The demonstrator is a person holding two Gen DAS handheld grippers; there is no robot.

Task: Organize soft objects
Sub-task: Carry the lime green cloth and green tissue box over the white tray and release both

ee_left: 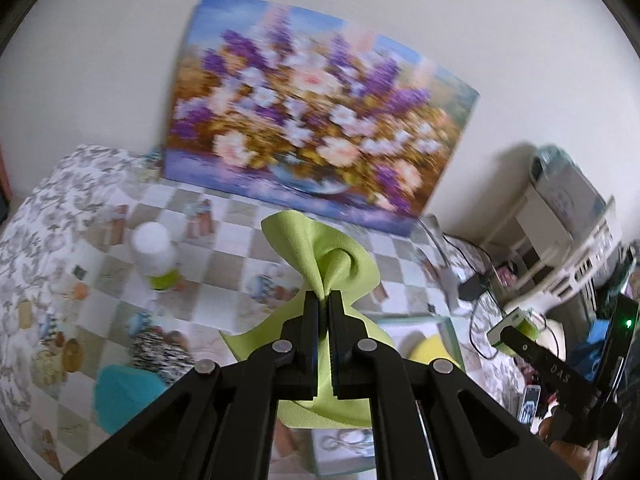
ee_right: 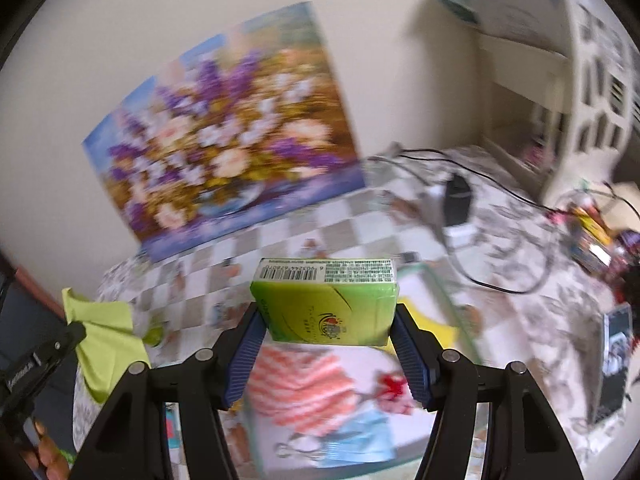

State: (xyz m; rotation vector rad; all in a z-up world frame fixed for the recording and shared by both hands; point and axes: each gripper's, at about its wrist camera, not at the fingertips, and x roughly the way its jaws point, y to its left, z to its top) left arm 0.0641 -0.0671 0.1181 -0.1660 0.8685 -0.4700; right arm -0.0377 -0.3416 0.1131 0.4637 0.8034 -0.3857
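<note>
Black linkage tongs point(ee_right: 326, 320), blue ribbed pads point(ee_right: 408, 348), silver rivets.

Floral painting point(ee_left: 316, 108) vs wall, white-capped bottle point(ee_left: 154, 256) on checkered tablecloth point(ee_left: 224, 280)

Even, soft indoor light. Both views are motion-blurred, the right wrist one more: the painting point(ee_right: 224, 120) smears. Fisheye bending and dark corners frame each picture.

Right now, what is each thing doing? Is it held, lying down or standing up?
Left gripper: shut on the green cloth.
Green cloth: pinched, lifted, hanging crumpled.
Right gripper: shut on the green pack.
Green pack: held above the tray.
Tray: lying flat, with soft things inside.
White bottle: standing upright on the table.
Painting: leaning against the wall.
</note>
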